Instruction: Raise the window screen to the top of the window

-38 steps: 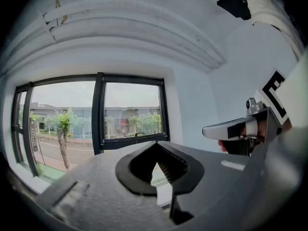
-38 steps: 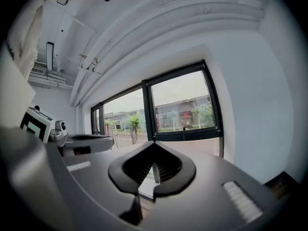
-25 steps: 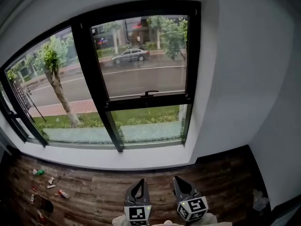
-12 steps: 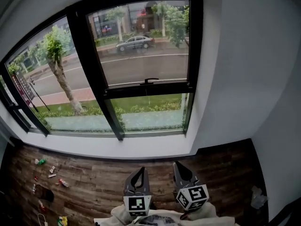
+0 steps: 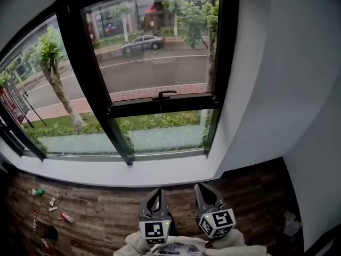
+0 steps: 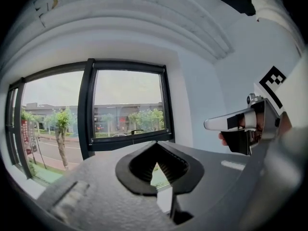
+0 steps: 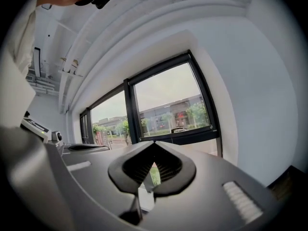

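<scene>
No legible text that I can log. The cubes on the left gripper [image 5: 154, 200] and right gripper [image 5: 206, 195] carry black-and-white square code patterns only, no letters or digits. Through the window [image 5: 160, 105]: a red signboard [image 5: 6, 97] by the pavement at far left and a red shopfront sign [image 5: 151, 10] across the road, both too small to read. Car [image 5: 142, 43] plate not resolvable.

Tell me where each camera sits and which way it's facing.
Head view: on the head, looking down at the window, wood floor, left claw and right claw.
Left gripper view: on the left claw, facing the window; right claw at its right.
Right gripper view: on the right claw, facing the window.
All three share the window.
</scene>
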Available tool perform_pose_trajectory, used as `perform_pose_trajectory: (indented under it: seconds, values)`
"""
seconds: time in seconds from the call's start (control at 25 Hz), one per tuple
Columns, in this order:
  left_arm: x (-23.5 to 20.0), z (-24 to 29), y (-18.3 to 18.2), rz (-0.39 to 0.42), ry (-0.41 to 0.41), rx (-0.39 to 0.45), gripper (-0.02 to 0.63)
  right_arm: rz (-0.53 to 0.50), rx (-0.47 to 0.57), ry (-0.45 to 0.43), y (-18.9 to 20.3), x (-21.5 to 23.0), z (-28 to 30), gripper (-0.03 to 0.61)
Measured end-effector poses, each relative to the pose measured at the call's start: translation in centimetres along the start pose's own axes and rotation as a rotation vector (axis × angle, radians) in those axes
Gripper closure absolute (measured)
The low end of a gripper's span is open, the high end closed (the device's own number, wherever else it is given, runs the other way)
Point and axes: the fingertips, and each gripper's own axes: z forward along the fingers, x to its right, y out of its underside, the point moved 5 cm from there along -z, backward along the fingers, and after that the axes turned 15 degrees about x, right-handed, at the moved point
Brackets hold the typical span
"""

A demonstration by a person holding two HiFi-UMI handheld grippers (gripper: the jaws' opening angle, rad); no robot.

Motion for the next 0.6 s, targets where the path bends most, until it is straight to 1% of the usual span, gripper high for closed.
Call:
perform_pose_trajectory:
  seconds: [0.12, 0.2, 0.28, 0.4, 0.52, 0.6]
  values:
    - [-3.5, 4.6, 1.4, -0.020, 0.015, -0.013, 0.611, -0.015, -0.010, 0.029, 0.5, 0.6, 5.0, 0.574]
    - [-6.4, 7.8, 2.0, -0.013, 0.018, -0.010, 0.611, -0.024, -0.013, 0.039, 0.6, 0.8, 8.8, 0.574]
    - [-9.4, 10.8, 2.4, -0.016, 0.016, 0.000, 0.611, -0.031, -0.019, 0.050, 1.0, 0.9, 12.6, 0.574]
    - [-13.7, 14.7, 3.0, -0.036, 0.005, -0.018, 0.611, -0.027, -0.033, 0.058, 2.1, 0.8, 18.3, 0.574]
    - [-17.5, 18.3, 4.6, -0.015, 0.003, -0.044, 0.612, -0.027, -0.054, 0.056, 3.4, 0.4, 23.3, 0.574]
    - [-19.4, 20.4, 5.2, -0.016, 0.005, -0.049, 0.611, -0.030, -0.069, 0.057, 4.0, 0.5, 25.8, 0.574]
